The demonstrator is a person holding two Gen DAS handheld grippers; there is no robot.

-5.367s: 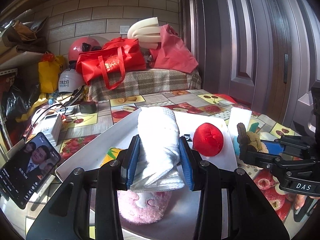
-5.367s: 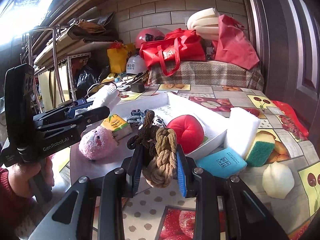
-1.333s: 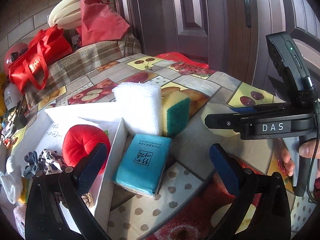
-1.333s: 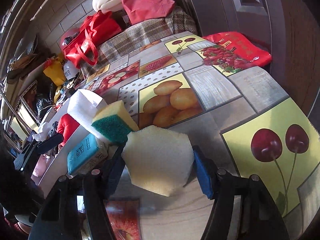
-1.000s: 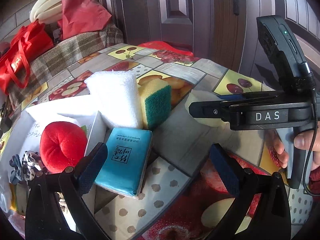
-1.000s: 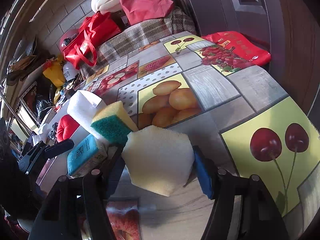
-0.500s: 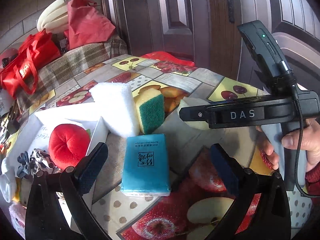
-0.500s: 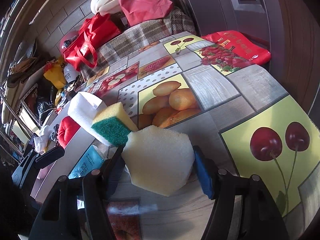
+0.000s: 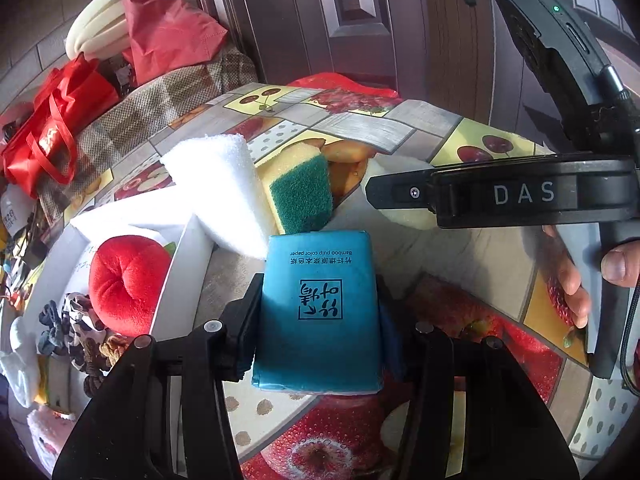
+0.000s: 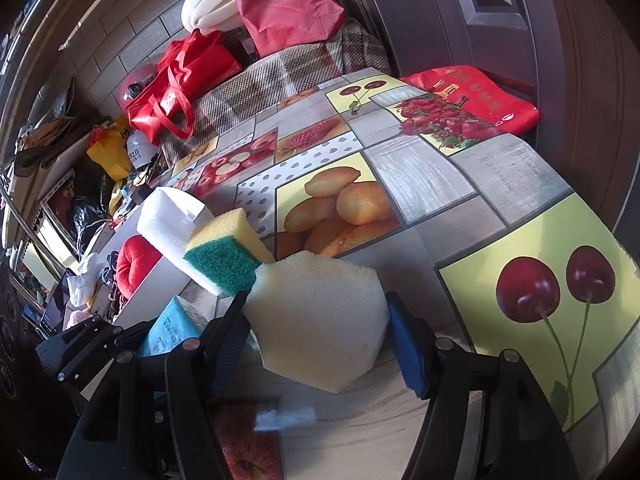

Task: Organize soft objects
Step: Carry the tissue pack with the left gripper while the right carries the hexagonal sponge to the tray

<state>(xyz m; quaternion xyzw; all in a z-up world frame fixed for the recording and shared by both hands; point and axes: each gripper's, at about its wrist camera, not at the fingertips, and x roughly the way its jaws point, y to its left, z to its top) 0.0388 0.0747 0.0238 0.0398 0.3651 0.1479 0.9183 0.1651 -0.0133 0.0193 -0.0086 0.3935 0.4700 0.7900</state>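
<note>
The desk (image 10: 500, 184) carries a glossy cloth printed with squares of fruit: cherries, lemons, apples, strawberries. At its left part stands a white tray (image 9: 176, 276) with low walls, and inside it lie a red plush apple (image 9: 126, 276) and, nearer to the camera, some patterned hair ties (image 9: 74, 328).

Against the tray's far corner leans a thick white foam block (image 9: 220, 192), and touching its right side is a yellow sponge with a green scouring face (image 9: 302, 194).

Just in front of these two is a blue tissue pack (image 9: 320, 308), flat and rectangular, with dark printed characters on its top (its plastic wrap shines a little). The left hand-held gripper (image 9: 318, 320) has just been closing on it, and its two pads now press the long sides of the pack.

The right hand-held gripper (image 10: 318, 338) holds a pale cream sponge (image 10: 316, 320) with cut corners and a rough, porous face; the blue pads touch both its sides just above the cloth, beside the yellow sponge.
</note>
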